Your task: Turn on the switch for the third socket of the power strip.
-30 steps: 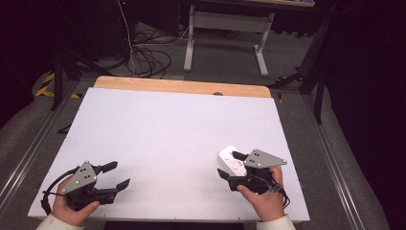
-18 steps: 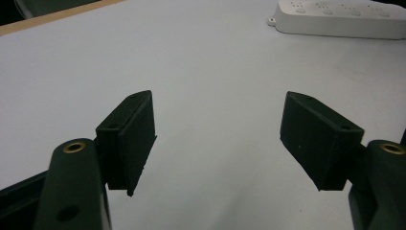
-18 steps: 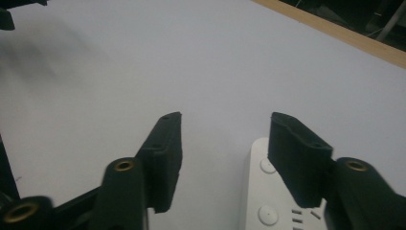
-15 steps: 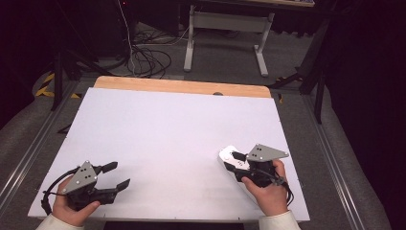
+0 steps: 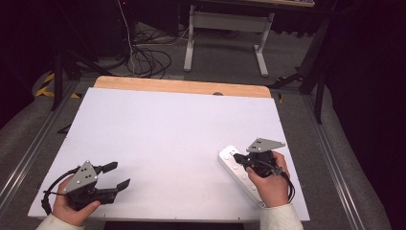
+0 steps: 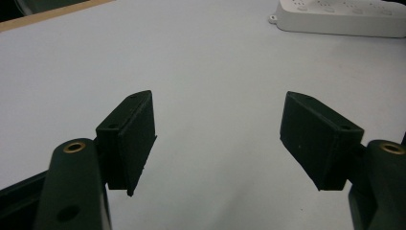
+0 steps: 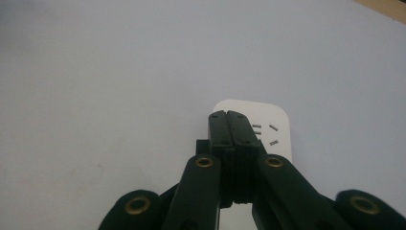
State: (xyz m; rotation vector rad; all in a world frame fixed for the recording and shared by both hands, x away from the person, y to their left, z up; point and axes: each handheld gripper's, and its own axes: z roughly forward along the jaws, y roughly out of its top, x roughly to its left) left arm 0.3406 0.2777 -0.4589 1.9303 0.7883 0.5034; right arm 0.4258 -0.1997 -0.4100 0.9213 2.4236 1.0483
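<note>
A white power strip (image 5: pixel 233 164) lies at an angle on the white table top (image 5: pixel 167 129), near the front right. My right gripper (image 5: pixel 238 158) hovers over the strip's far end with its jaws pressed together and nothing between them. In the right gripper view the shut tips (image 7: pixel 229 117) sit just above the strip's rounded end (image 7: pixel 270 117) and its socket slots. My left gripper (image 5: pixel 120 174) rests at the front left, open and empty. In the left gripper view the spread jaws (image 6: pixel 218 139) point across the bare table towards the power strip (image 6: pixel 344 19).
A wooden edge (image 5: pixel 182 86) runs along the table's far side. Metal rails flank the table left and right. Beyond it, cables (image 5: pixel 148 57) lie on the floor next to a white desk frame (image 5: pixel 225 24).
The right hand has shifted slightly to the right and nearer, so more of the power strip's length shows beside it. The left gripper has not moved.
</note>
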